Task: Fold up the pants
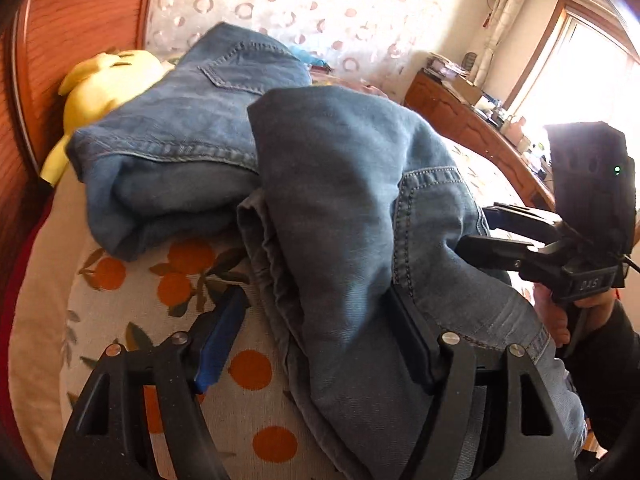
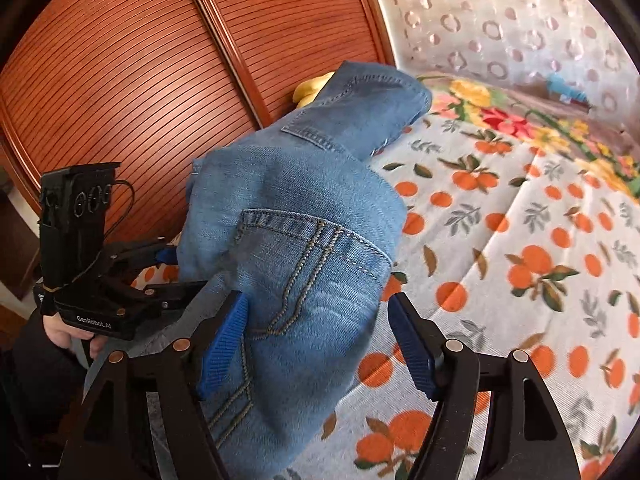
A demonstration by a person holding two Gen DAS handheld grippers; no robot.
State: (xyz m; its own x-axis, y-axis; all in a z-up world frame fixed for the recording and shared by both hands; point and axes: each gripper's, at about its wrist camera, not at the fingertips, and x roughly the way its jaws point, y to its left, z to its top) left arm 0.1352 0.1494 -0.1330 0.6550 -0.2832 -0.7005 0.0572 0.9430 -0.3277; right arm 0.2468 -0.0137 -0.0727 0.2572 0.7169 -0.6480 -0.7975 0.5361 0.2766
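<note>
Blue denim pants [image 1: 340, 200] lie folded over themselves in a thick heap on the orange-print bed sheet [image 1: 248, 368]. My left gripper [image 1: 312, 344] is open astride the near end of the heap. Its left blue pad [image 1: 218, 344] stands clear of the cloth, and the right finger sits against the denim. My right gripper [image 2: 318, 346] is open too, with the pocket part of the pants [image 2: 304, 272] between its blue pads. The right pad [image 2: 412, 348] is off the fabric. Each view shows the other gripper at the side: right gripper [image 1: 476, 228], left gripper [image 2: 188, 272].
A yellow plush toy [image 1: 100, 84] lies behind the pants against ribbed wooden doors [image 2: 120, 80]. The sheet [image 2: 520, 260] stretches out to the right, with a floral blanket [image 2: 520, 120] beyond it. A cluttered wooden desk [image 1: 460, 120] stands under a bright window [image 1: 580, 72].
</note>
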